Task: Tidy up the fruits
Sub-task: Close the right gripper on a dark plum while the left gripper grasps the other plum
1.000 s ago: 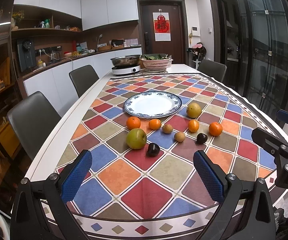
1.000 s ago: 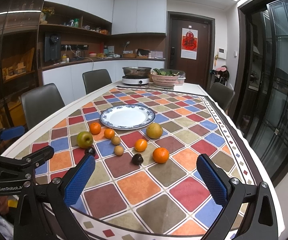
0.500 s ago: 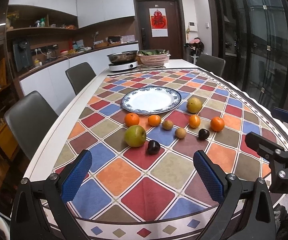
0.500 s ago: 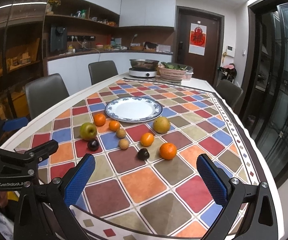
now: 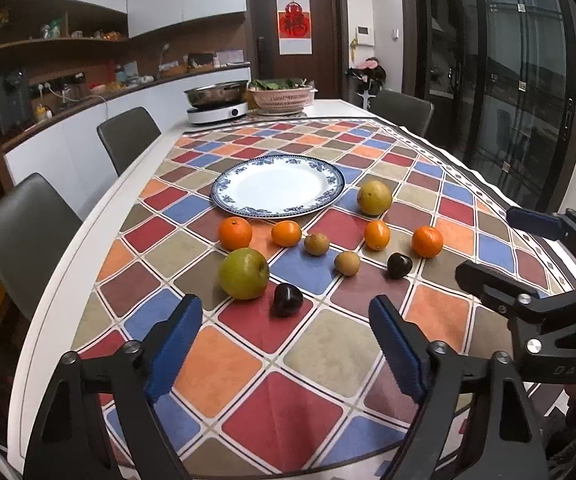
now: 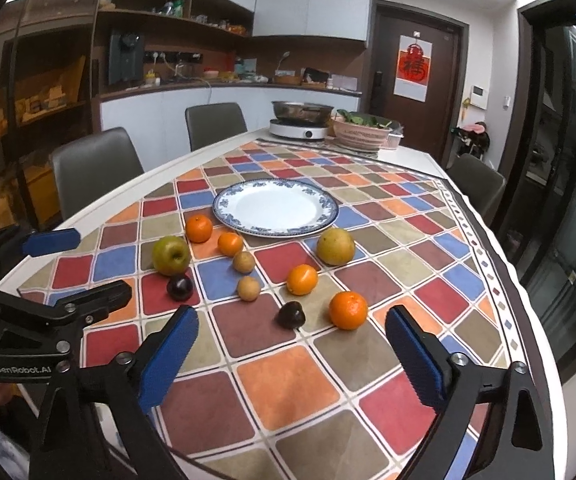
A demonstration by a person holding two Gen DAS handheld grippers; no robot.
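Note:
A white plate with a blue rim [image 5: 224, 190] [image 6: 224, 208] sits bare on the checked tablecloth. In front of it lie several fruits: a green apple [image 5: 243, 273] [image 6: 171, 255], oranges [image 5: 235, 233] [image 6: 348, 309], a yellow pear [image 5: 374, 197] [image 6: 335, 246], two small brown fruits [image 5: 347, 263] and two dark plums [image 5: 287, 299] [image 6: 292, 314]. My left gripper [image 5: 286, 346] hovers just short of the near plum, its jaws closing with nothing between them. My right gripper [image 6: 292, 356] hovers short of the other plum and an orange, jaws also closing on nothing.
An induction cooker with a steel pan [image 5: 218, 100] and a pink basket of greens [image 5: 282, 96] stand at the table's far end. Grey chairs [image 5: 20, 232] line the left side, another [image 6: 476, 184] the right. Glass doors run along the right.
Both grippers have come forward and lower toward the fruit, which now looks larger and nearer. The blue pads of each stand closer together than before.

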